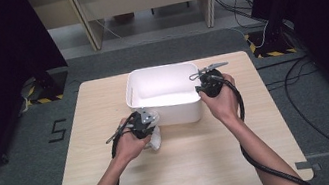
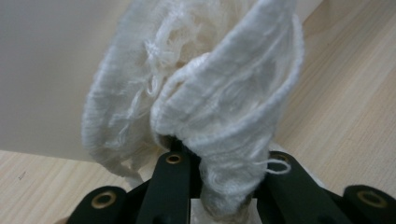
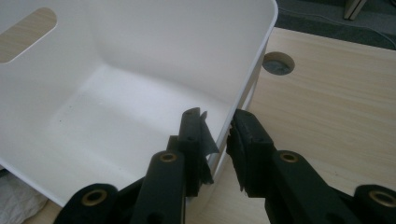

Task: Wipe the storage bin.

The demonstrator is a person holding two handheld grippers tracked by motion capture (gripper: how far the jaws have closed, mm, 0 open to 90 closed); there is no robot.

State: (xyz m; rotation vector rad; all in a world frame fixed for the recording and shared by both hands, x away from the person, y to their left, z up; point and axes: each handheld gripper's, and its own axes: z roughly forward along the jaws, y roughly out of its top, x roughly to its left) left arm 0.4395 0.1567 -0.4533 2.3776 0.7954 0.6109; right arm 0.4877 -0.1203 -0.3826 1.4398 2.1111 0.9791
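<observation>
High view, table: we see a pale wooden table (image 1: pixel 184 160) with a white plastic bin (image 1: pixel 169 118) standing near its middle, and both our forearms coming in from the near edge.
Left gripper: our left gripper (image 1: pixel 143 125) sits just in front of the bin's near wall, at its left corner, low over the table.
Left jaws: narrow, pinched on a white knitted cloth (image 2: pixel 205 112) that bunches up between them and rises in two folds.
Cloth position: outside the bin, against its near outer wall, with the tabletop to one side.
Right gripper: our right gripper (image 3: pixel 217 140) straddles the bin's rim at its right near corner, one jaw inside the wall and one outside.
Right jaws: narrow, closed around the wall of the bin; we cannot tell how firmly the pads press.
In the way: the bin's near wall stands between the cloth and the bin's bare inside.
Around: a round cable hole (image 3: pixel 278 63) in the table beyond the bin, grey carpet, loose black cables (image 1: pixel 296 75) on the floor to the right, and a "5" marked on the floor (image 1: pixel 58 130) to the left.
</observation>
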